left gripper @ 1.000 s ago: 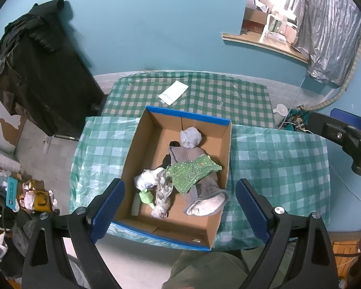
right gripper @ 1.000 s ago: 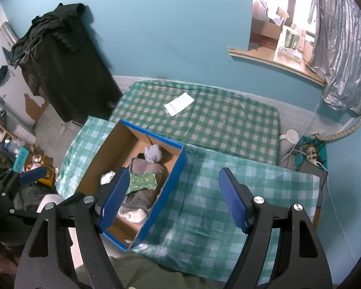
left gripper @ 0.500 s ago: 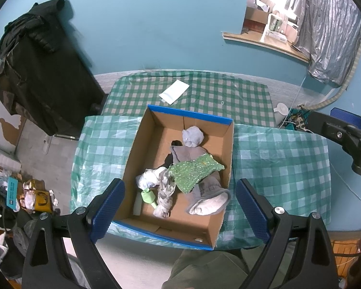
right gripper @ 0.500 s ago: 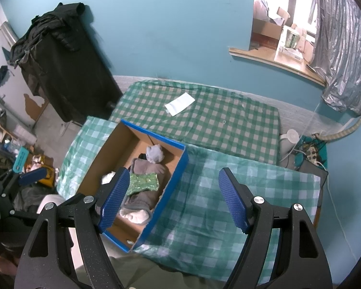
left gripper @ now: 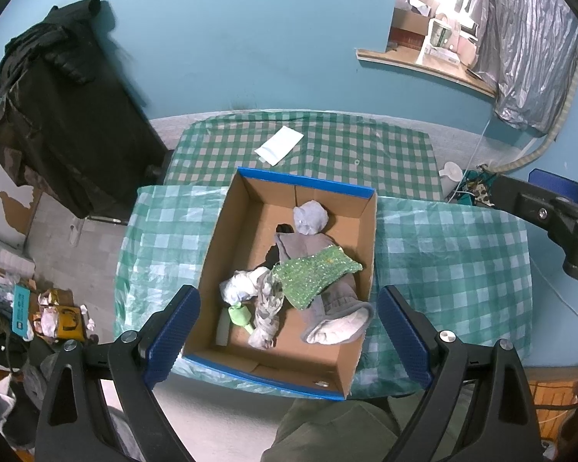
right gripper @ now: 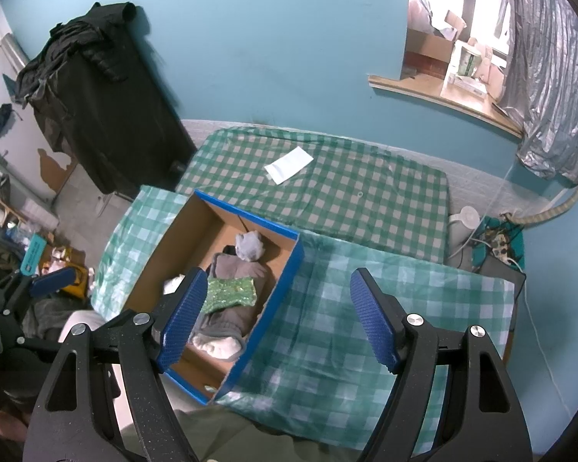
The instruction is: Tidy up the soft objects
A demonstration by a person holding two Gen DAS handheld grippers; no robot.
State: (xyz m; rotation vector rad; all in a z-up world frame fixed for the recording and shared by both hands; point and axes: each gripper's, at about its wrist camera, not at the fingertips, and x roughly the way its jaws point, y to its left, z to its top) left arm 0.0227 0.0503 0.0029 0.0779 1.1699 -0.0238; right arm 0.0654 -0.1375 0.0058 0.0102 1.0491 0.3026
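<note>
Hovering high above the table, the left gripper (left gripper: 287,325) and the right gripper (right gripper: 277,317) both stand wide apart and hold nothing. The soft things lie heaped in the cardboard box (left gripper: 246,211) toward its right wall and near edge — a green sequined cloth (left gripper: 314,275) over grey socks (left gripper: 333,319). All look light, limp and likely to sag; I would pinch a bunched fold — the thick sock cuff by the near right corner seems surest.

A lived-in home room: turquoise walls, a green checked tablecloth (left gripper: 366,146) over the table, dark clothes heaped on a black cabinet (left gripper: 57,115) left of it, floor clutter (left gripper: 50,312) below that, a silver curtain (right gripper: 551,77) right.
</note>
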